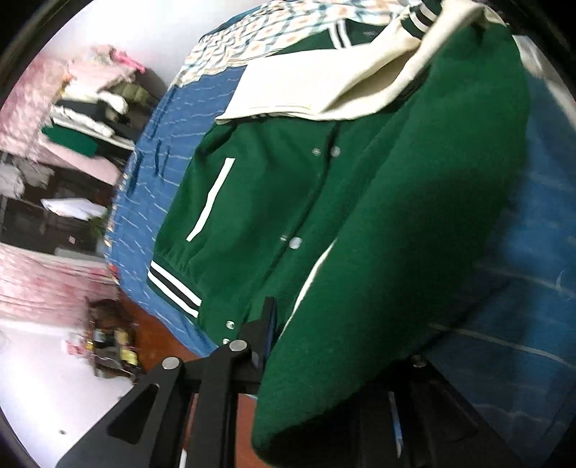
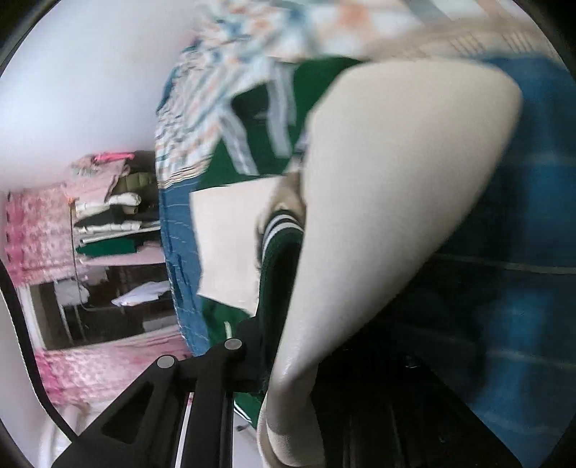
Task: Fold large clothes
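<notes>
— Green wool is seen across most of the left wrist view. Where is the jacket (image 1: 273, 201) laid?

— It is spread on the bed (image 1: 169, 144), front up, snaps closed, with the striped hem toward the bed's foot. One cream sleeve (image 1: 306, 82) is already folded across the chest.

— And the other side?

— A green panel (image 1: 378, 288) is lifted by the left tool (image 1: 345, 363) and is pinched between its jaws; only one finger is clearly seen, the other being hidden under cloth. The second cream sleeve (image 2: 378, 216) is held by the right tool (image 2: 288, 363), closed on it near the cuff.

— How far along is the fold judged to be?

— Roughly the first third. One sleeve is placed; the raised side and sleeve are yet to be laid over, and the lengthwise fold is not yet made.

— What is noted of the surface and room?

— A blue quilt (image 1: 532, 230) covers the bed, with a patterned blanket (image 1: 252, 32) beyond the jacket's collar. Beside the bed, shelves (image 1: 90, 118) of folded clothes are seen behind a pink curtain (image 2: 39, 230), above a reddish floor.
</notes>
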A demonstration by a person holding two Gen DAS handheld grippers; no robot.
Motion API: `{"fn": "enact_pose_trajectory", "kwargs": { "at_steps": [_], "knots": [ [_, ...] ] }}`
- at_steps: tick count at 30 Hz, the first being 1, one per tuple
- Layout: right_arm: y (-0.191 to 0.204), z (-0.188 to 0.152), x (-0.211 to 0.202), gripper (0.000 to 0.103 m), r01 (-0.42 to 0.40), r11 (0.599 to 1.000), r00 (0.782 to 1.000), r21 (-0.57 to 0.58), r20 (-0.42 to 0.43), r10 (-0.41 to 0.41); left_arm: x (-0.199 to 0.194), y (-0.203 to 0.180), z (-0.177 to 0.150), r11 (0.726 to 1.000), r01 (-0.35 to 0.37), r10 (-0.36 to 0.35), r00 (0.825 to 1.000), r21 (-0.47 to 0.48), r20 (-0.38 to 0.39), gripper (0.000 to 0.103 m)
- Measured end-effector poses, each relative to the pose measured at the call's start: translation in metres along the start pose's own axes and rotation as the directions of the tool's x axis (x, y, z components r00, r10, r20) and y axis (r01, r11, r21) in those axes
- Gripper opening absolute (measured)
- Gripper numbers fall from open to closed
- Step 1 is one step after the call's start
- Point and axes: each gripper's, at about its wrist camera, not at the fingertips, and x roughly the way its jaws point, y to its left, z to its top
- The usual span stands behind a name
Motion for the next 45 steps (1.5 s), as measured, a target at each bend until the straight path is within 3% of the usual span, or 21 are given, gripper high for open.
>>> {"fn": "enact_pose_trajectory", "kwargs": {
  "at_steps": [7, 11, 17, 19, 20, 21, 22, 23, 24, 28, 29, 31, 33, 36, 38, 40, 41, 42, 43, 44, 45],
  "knots": [
    [0.160, 0.006, 0.017, 0.017, 0.189, 0.966, 0.982, -0.175, 0.020, -0.189, 0.015, 0.115, 0.031, 0.979, 0.143, -0.143, 0.990, -0.143, 0.013, 0.020],
    [0.242, 0.019, 0.090, 0.017, 0.301, 0.925, 0.951, -0.230, 0.008, -0.308, 0.067, 0.187, 0.052, 0.951, 0.188, -0.197, 0.980, -0.246, -0.014, 0.021],
    [0.302, 0.034, 0.238, 0.018, 0.405, 0.868, 0.900, -0.286, -0.040, -0.434, 0.180, 0.253, 0.063, 0.875, 0.305, -0.368, 0.924, -0.375, -0.105, 0.031],
    [0.305, 0.040, 0.293, 0.029, 0.449, 0.851, 0.873, -0.274, -0.068, -0.483, 0.214, 0.274, 0.060, 0.807, 0.382, -0.481, 0.867, -0.450, -0.128, 0.044],
    [0.304, 0.044, 0.323, 0.033, 0.473, 0.840, 0.853, -0.266, -0.098, -0.512, 0.233, 0.291, 0.055, 0.742, 0.421, -0.554, 0.824, -0.521, -0.122, 0.050],
    [0.297, 0.046, 0.338, 0.047, 0.484, 0.838, 0.844, -0.251, -0.119, -0.523, 0.243, 0.305, 0.050, 0.703, 0.433, -0.582, 0.806, -0.564, -0.107, 0.062],
    [0.294, 0.048, 0.356, 0.062, 0.487, 0.842, 0.841, -0.234, -0.133, -0.524, 0.248, 0.318, 0.046, 0.678, 0.435, -0.592, 0.801, -0.593, -0.089, 0.070],
    [0.288, 0.049, 0.363, 0.069, 0.481, 0.847, 0.845, -0.224, -0.139, -0.517, 0.254, 0.337, 0.040, 0.647, 0.429, -0.591, 0.804, -0.631, -0.059, 0.070],
    [0.287, 0.049, 0.372, 0.078, 0.450, 0.870, 0.864, -0.201, -0.148, -0.481, 0.257, 0.353, 0.034, 0.630, 0.415, -0.580, 0.813, -0.657, -0.043, 0.070],
    [0.294, 0.041, 0.362, 0.078, 0.217, 0.958, 0.954, -0.188, -0.167, -0.249, 0.254, 0.411, -0.004, 0.566, 0.327, -0.517, 0.856, -0.757, -0.016, 0.070],
    [0.298, 0.036, 0.351, 0.078, 0.160, 0.967, 0.965, -0.196, -0.173, -0.195, 0.251, 0.419, -0.012, 0.559, 0.310, -0.509, 0.860, -0.769, -0.023, 0.070],
    [0.297, 0.024, 0.328, 0.078, 0.139, 0.968, 0.972, -0.209, -0.156, -0.174, 0.242, 0.414, -0.031, 0.541, 0.313, -0.531, 0.847, -0.780, -0.030, 0.070],
    [0.288, 0.009, 0.301, 0.078, 0.168, 0.960, 0.971, -0.223, -0.133, -0.200, 0.235, 0.396, -0.046, 0.500, 0.336, -0.591, 0.806, -0.799, -0.030, 0.070],
    [0.256, -0.008, 0.263, 0.078, 0.238, 0.948, 0.955, -0.213, -0.124, -0.268, 0.240, 0.359, -0.056, 0.403, 0.365, -0.692, 0.722, -0.839, -0.018, 0.070],
    [0.226, -0.017, 0.241, 0.078, 0.279, 0.942, 0.944, -0.186, -0.127, -0.305, 0.248, 0.339, -0.058, 0.344, 0.371, -0.733, 0.680, -0.863, 0.000, 0.070],
    [0.197, -0.025, 0.229, 0.078, 0.305, 0.939, 0.935, -0.156, -0.139, -0.327, 0.258, 0.327, -0.055, 0.279, 0.371, -0.753, 0.657, -0.886, 0.038, 0.068],
    [0.182, -0.028, 0.225, 0.078, 0.317, 0.939, 0.931, -0.135, -0.145, -0.335, 0.259, 0.325, -0.053, 0.278, 0.355, -0.737, 0.674, -0.893, 0.038, 0.067],
    [0.165, -0.031, 0.217, 0.078, 0.329, 0.938, 0.928, -0.106, -0.148, -0.342, 0.257, 0.326, -0.050, 0.279, 0.349, -0.709, 0.703, -0.895, 0.053, 0.047],
    [0.151, -0.030, 0.210, 0.078, 0.333, 0.939, 0.928, -0.087, -0.149, -0.342, 0.252, 0.327, -0.045, 0.307, 0.341, -0.667, 0.743, -0.888, 0.055, 0.016],
    [0.137, -0.032, 0.204, 0.078, 0.336, 0.940, 0.928, -0.065, -0.150, -0.342, 0.246, 0.329, -0.037, 0.346, 0.341, -0.623, 0.780, -0.874, 0.057, 0.006],
    [0.129, -0.033, 0.206, 0.078, 0.340, 0.939, 0.927, -0.056, -0.149, -0.344, 0.238, 0.332, -0.030, 0.364, 0.346, -0.598, 0.799, -0.865, 0.067, 0.006]
  ]
}}
